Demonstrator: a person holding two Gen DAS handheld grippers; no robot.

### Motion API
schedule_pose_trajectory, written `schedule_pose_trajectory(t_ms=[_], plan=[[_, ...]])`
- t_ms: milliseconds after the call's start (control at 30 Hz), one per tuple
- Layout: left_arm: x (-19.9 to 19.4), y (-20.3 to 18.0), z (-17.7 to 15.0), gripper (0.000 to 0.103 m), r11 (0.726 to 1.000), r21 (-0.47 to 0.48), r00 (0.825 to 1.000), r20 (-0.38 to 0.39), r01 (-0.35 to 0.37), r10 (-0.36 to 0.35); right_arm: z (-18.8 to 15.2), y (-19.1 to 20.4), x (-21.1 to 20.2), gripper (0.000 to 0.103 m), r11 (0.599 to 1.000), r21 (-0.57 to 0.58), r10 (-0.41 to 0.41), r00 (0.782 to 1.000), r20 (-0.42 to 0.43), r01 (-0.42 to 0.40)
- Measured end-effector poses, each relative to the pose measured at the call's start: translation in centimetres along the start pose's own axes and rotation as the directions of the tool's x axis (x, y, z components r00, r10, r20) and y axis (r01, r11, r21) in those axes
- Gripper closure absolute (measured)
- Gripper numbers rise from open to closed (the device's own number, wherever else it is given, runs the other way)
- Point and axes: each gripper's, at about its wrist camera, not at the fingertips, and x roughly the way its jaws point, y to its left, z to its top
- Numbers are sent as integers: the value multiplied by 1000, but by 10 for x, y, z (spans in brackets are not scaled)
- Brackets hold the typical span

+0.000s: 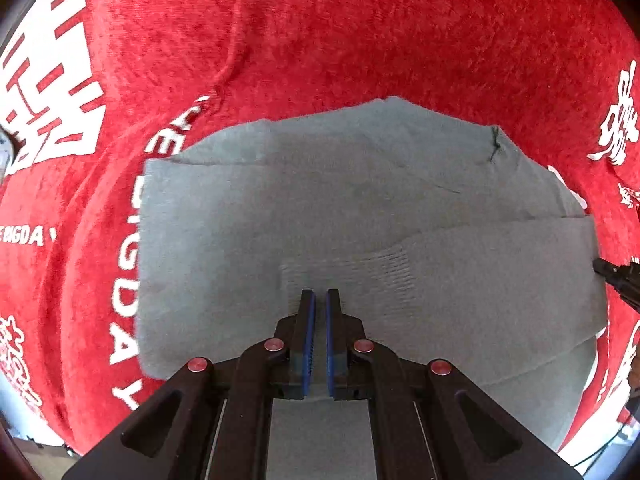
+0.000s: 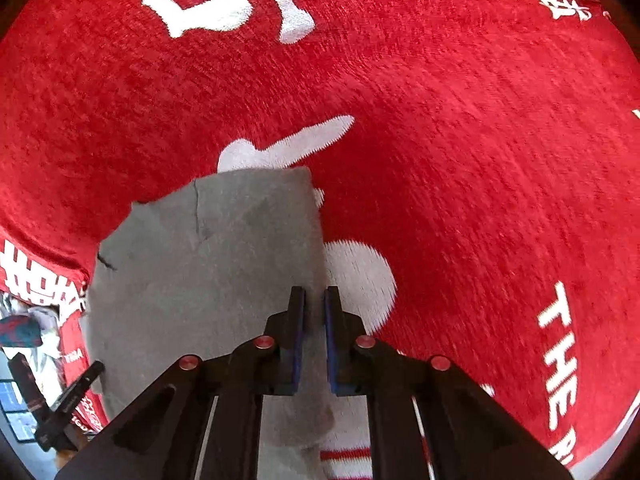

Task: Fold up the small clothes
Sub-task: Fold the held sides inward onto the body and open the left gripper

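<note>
A small grey garment (image 1: 320,200) lies spread on a red blanket (image 1: 360,40). One sleeve is folded across it from the right and ends in a ribbed cuff (image 1: 360,272). My left gripper (image 1: 320,294) points steeply down with its jaws shut, and the tips pinch the cuff. In the right wrist view the grey garment (image 2: 208,260) fills the lower left. Its right edge runs down between the fingers of my right gripper (image 2: 314,292), which is shut on that edge, with cloth bunched between the pads. The right gripper's tip (image 1: 616,280) shows at the sleeve's fold.
The red blanket (image 2: 460,140) carries white lettering and covers the whole surface around the garment. The left gripper (image 2: 76,392) shows at the right wrist view's lower left, with a room floor and clutter (image 2: 20,332) beyond the blanket's edge.
</note>
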Motion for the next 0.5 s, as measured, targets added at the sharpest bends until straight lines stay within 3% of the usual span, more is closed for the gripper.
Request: schedule_pose_trajectory(t_ms=[267, 433, 467, 500], plan=[[-26, 12, -18, 98, 999, 0, 999, 9, -34, 34, -34, 12, -31, 91, 995, -99, -30, 999, -11, 29], [-29, 17, -28, 98, 997, -64, 999, -25, -46, 44, -59, 25, -38, 91, 994, -113, -12, 999, -43, 7], [-30, 17, -31, 98, 997, -70, 999, -23, -44, 43, -61, 27, -37, 89, 993, -114, -9, 999, -46, 4], [-31, 17, -34, 96, 996, -72, 999, -23, -42, 40, -64, 30, -38, 80, 993, -114, -3, 999, -51, -3]])
